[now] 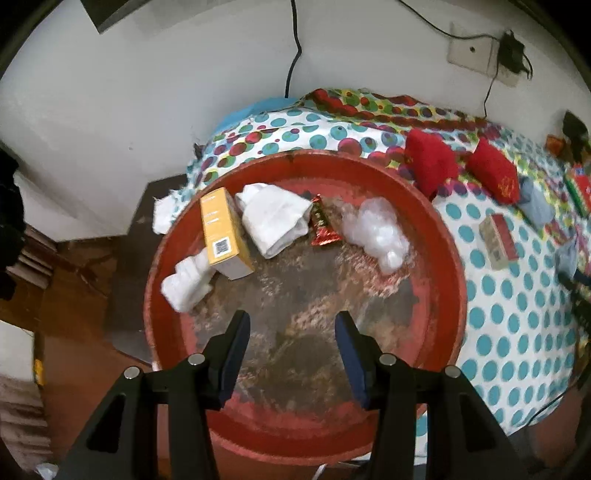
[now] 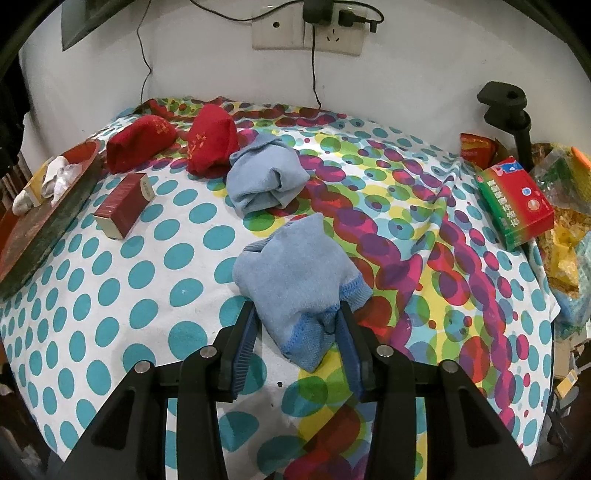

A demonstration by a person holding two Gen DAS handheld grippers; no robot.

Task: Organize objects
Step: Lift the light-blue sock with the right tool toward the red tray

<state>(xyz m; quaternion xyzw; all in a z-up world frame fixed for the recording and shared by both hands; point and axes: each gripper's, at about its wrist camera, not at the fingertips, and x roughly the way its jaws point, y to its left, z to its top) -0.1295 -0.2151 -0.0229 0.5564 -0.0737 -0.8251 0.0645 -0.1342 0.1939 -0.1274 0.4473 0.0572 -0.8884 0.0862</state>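
My left gripper [image 1: 292,325] is open and empty above the round red tray [image 1: 439,236]. The tray holds a yellow box [image 1: 221,232], a folded white cloth [image 1: 273,218], a white sock [image 1: 186,282], a red foil wrapper [image 1: 321,225] and a clear plastic bag [image 1: 376,232]. My right gripper [image 2: 297,314] is open, its jaws on either side of a light blue sock bundle [image 2: 295,273] lying on the dotted cloth [image 2: 147,280]. A second blue sock bundle [image 2: 266,177], two red sock bundles [image 2: 138,142] [image 2: 210,138] and a dark red box [image 2: 125,205] lie further back.
A red and green medicine box [image 2: 517,199], snack bags [image 2: 565,236] and a black clamp stand [image 2: 513,110] are at the right edge. The wall with a socket and cables [image 2: 314,33] is behind. The tray's rim shows at the left of the right wrist view [image 2: 48,218].
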